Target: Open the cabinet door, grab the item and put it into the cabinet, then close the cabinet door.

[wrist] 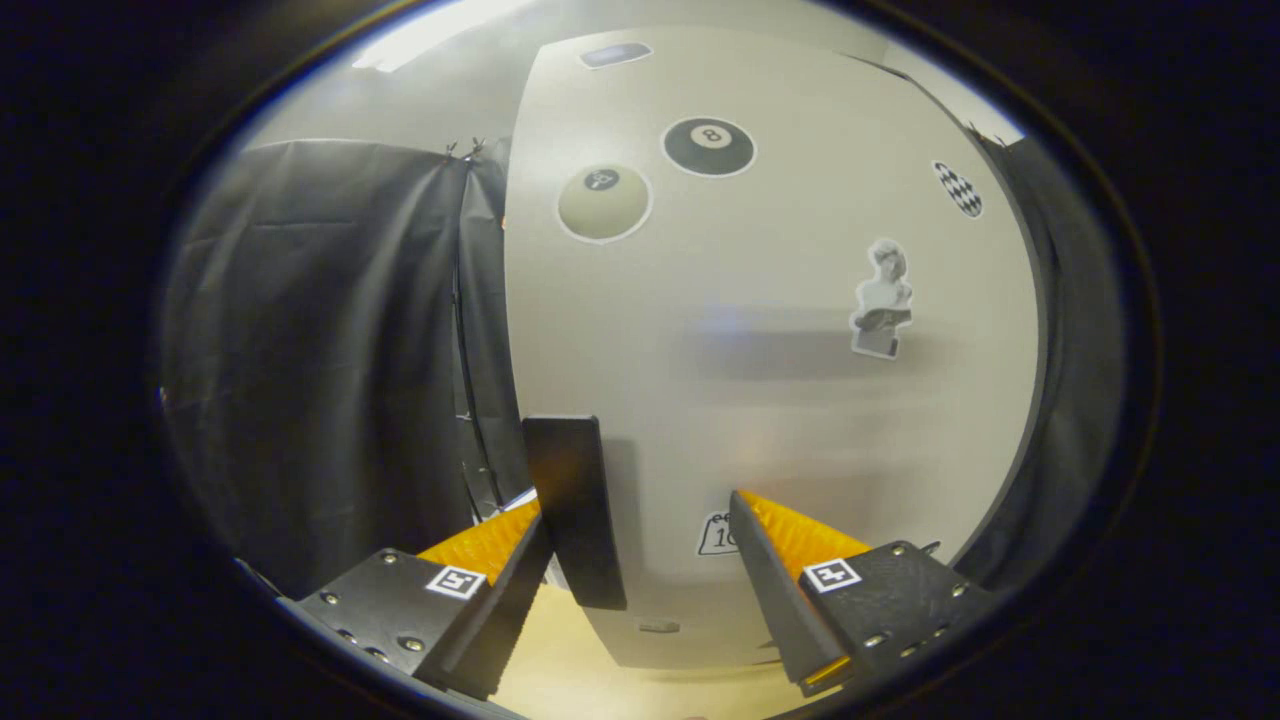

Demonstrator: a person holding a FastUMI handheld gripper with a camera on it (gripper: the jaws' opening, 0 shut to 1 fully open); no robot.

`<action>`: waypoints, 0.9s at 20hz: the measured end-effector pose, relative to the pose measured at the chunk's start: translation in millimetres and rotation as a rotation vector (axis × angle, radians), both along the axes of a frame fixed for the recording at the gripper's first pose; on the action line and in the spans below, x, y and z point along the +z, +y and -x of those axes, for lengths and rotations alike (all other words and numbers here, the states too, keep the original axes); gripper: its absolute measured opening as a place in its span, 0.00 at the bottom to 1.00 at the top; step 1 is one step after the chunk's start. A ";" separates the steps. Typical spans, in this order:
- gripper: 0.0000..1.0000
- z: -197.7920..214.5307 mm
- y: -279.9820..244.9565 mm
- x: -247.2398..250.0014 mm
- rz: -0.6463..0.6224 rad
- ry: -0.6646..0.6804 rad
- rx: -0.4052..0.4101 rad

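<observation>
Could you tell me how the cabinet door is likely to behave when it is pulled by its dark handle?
The cabinet door looks like a flat rigid panel, so it should swing, not flex. The dark handle is a smooth upright bar, possibly slippery. The gripper is open, with the handle beside one finger.

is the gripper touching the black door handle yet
Cannot tell. In the gripper view the open gripper straddles the handle on the cabinet door; one finger overlaps the handle's edge, hiding any gap.

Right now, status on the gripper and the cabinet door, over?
Gripper open, fingers apart, holding nothing. Cabinet door just ahead; its dark handle between the fingers, by the left one. Item not sighted. Nothing between fingers and handle.
</observation>
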State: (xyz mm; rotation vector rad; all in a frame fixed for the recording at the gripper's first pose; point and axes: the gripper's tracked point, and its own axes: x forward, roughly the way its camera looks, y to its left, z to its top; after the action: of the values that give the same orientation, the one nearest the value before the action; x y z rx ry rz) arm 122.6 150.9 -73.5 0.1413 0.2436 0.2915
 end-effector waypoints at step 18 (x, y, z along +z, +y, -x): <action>0.99 5.2 3.3 -0.2 0.035 -0.024 -0.004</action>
State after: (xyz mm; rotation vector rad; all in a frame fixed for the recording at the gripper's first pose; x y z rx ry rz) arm 117.5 154.3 -73.7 0.1033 0.2249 0.2850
